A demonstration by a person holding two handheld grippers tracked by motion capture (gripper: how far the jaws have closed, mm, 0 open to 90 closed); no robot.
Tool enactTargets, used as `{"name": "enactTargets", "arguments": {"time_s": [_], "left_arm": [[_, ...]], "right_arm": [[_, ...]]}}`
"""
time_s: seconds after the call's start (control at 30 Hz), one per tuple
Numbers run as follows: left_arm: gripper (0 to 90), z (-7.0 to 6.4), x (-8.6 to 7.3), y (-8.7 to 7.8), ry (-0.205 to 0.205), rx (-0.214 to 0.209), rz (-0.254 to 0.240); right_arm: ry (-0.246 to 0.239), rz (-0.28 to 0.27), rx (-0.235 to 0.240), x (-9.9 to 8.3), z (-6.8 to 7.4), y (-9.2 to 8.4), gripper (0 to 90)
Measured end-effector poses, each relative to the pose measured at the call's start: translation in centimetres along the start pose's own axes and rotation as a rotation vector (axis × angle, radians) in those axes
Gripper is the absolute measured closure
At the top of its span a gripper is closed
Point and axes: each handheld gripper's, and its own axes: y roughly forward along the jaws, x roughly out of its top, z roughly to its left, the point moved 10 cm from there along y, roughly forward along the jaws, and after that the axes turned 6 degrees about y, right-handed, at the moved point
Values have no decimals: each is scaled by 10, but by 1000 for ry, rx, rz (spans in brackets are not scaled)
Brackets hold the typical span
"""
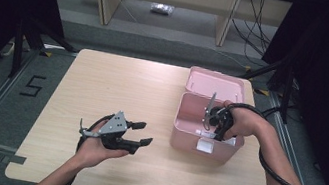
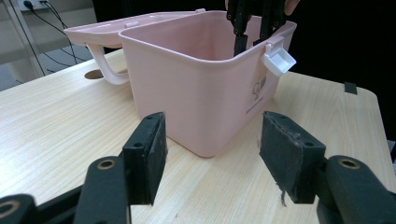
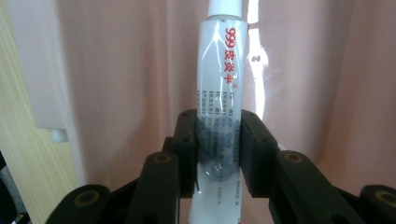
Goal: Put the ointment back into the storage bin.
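Observation:
A pink plastic box (image 1: 181, 126) stands open on the right half of the wooden table, its lid (image 1: 214, 83) folded back. My right gripper (image 1: 215, 123) points down into the box from above its front rim. In the right gripper view it (image 3: 218, 154) is shut on a white tube (image 3: 219, 79) with red lettering, the pink inside of the box behind it. My left gripper (image 1: 138, 132) stands open just above the table left of the box, nothing between its pads. The left gripper view faces the box (image 2: 201, 93), with the right gripper's black jaws dipping over its rim.
A white latch (image 2: 279, 60) hangs on the box's front wall, and a pink handle (image 2: 105, 70) curves off the lid. Bare table (image 1: 102, 87) lies left of and behind the box. Black curtains flank the table; shelf legs and cables stand on the floor beyond.

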Motion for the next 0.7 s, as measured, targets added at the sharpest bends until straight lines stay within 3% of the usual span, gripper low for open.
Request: {"name": "enactTargets", "arguments": {"time_s": [0.07, 0.13, 0.17, 0.2, 0.27, 0.37, 0.6, 0.67, 0.7], "left_arm": [[407, 0, 0, 0, 0, -1, 0], [407, -1, 0, 1, 3, -6, -1], [407, -1, 0, 2, -6, -8, -11], [407, -2, 0, 2, -6, -12, -14], [407, -1, -1, 1, -5, -5, -1], [407, -1, 0, 1, -4, -7, -6], [407, -1, 0, 2, -5, -11, -14], [407, -1, -1, 1, -4, -4, 0], [407, -1, -1, 1, -4, -5, 0]], "right_arm": [[-11, -3, -5, 0, -2, 2, 715], [32, 16, -5, -2, 1, 2, 715], [-3, 9, 1, -1, -1, 2, 715], [26, 17, 0, -2, 1, 2, 715], [30, 16, 2, -1, 1, 3, 715], [12, 9, 5, 0, -1, 5, 715], [33, 18, 5, -2, -1, 7, 715], [7, 14, 2, -1, -3, 9, 715], [24, 17, 4, -1, -2, 9, 715]]}}
